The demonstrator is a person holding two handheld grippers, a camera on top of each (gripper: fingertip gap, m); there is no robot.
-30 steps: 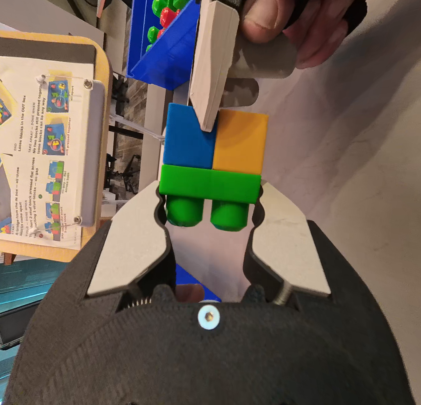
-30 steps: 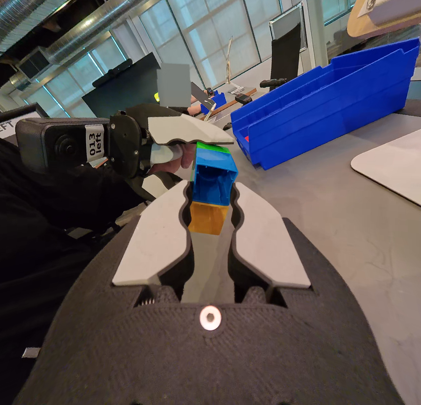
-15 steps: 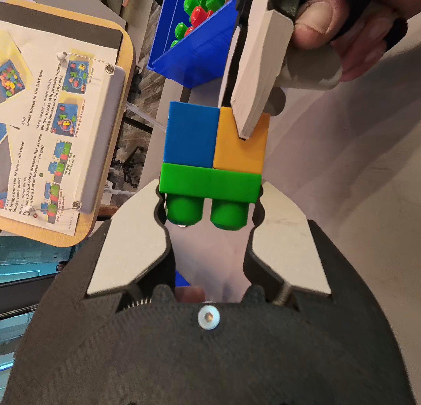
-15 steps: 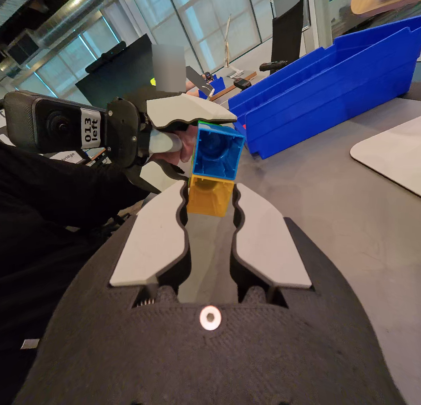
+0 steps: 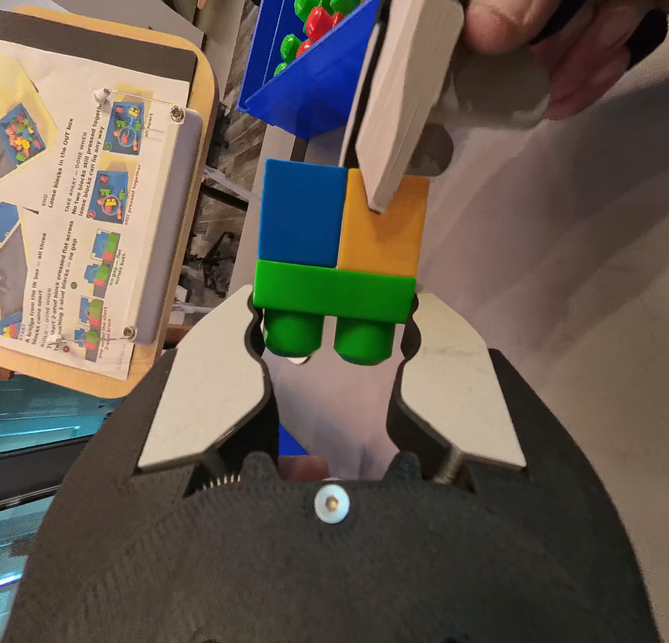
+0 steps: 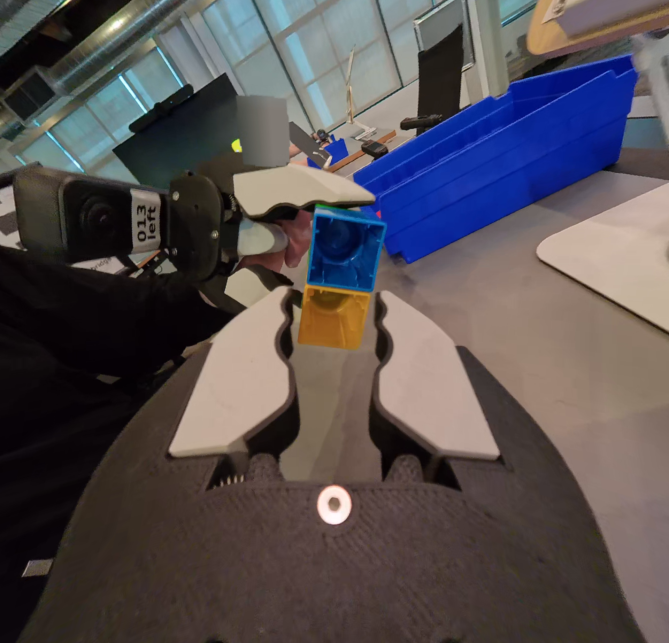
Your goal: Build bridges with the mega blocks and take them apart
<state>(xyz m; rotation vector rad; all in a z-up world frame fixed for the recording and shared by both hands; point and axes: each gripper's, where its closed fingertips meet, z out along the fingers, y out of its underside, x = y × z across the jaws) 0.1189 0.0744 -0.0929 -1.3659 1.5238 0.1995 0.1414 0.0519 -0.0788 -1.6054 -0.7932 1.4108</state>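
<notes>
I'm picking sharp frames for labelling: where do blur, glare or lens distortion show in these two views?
Left wrist view: the green block is crisp, the hand and instruction sheet soft, and the edges bend fisheye-style. Right wrist view: the blue block is sharp, the top-right corner smeared, the windows bright but not blown out.

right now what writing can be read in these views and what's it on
Writing is not copied out; what bears it:
Instruction sheet on wooden board: printed lines, legible.
White label on black camera: short print, legible.
Paper at top right: too small.
</notes>
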